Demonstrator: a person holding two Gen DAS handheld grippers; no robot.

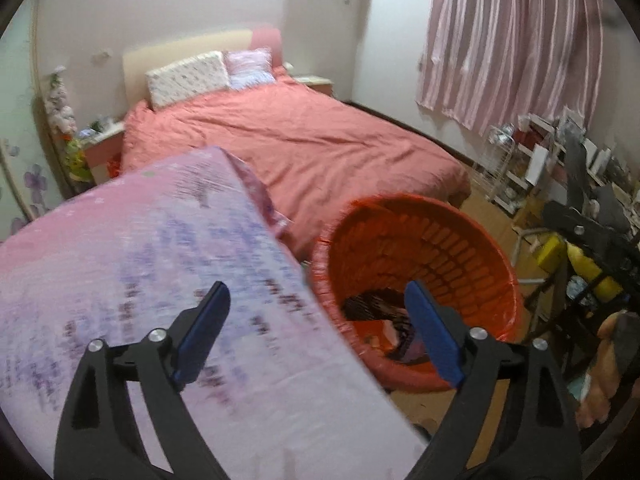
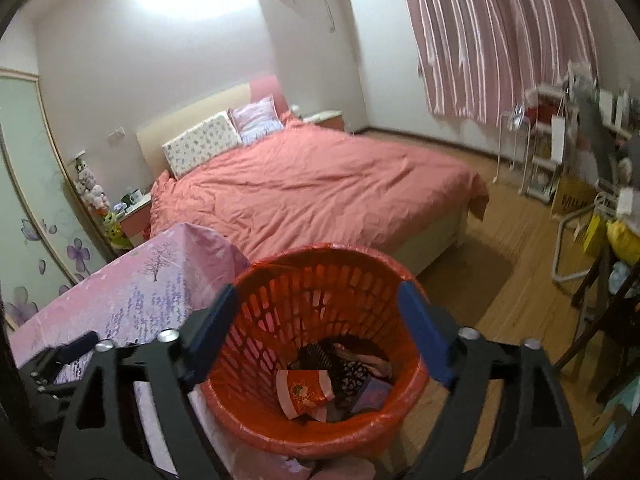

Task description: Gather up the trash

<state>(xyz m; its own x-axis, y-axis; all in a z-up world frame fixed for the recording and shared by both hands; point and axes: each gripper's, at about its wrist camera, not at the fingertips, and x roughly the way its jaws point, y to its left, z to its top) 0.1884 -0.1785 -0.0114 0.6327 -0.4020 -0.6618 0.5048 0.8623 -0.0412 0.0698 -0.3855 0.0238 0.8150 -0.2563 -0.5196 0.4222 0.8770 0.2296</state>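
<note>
With the right gripper hanging wide open and empty over the red basket, the wrappers sit inside it, so the drop looks done. Left gripper is open too; next up, finding more trash.

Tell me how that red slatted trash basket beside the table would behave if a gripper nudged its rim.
The red trash basket looks like thin slatted plastic, so probably light for its size. It holds only a crumpled red wrapper and a few scraps, so a rim push would likely slide or tip it on the smooth wooden floor. The walls may flex.
</note>
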